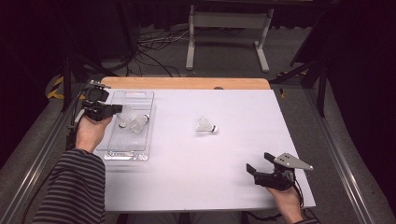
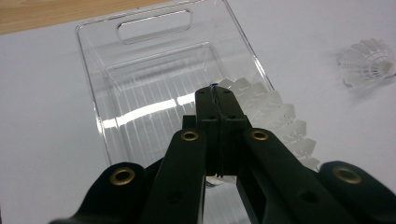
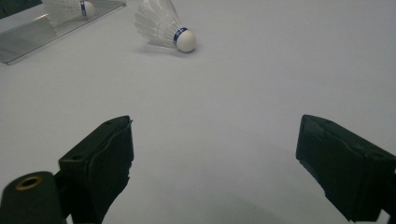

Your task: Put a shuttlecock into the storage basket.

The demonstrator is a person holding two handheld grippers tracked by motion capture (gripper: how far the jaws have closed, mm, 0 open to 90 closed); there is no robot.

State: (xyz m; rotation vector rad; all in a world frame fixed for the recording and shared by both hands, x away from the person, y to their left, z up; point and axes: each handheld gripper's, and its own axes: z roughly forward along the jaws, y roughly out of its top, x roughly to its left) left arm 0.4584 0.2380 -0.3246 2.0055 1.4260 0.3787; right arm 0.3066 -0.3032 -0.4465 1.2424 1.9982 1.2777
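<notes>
White table, clear tray: left gripper is over it, jaws clamped on a shuttlecock, ready to drop; next, right gripper, wide open and empty, must fetch the loose shuttlecock

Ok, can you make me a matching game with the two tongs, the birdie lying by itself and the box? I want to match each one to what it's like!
Things:
1. left tongs
2. right tongs
3. loose shuttlecock
4. tray

What it's like:
A. jaws open wide, with nothing between them
B. jaws shut, over the tray
C. see-through plastic, at the left side of the table
D. white feathers, lying on its side on the bare table

Right pairs: 1-B, 2-A, 3-D, 4-C.
</notes>
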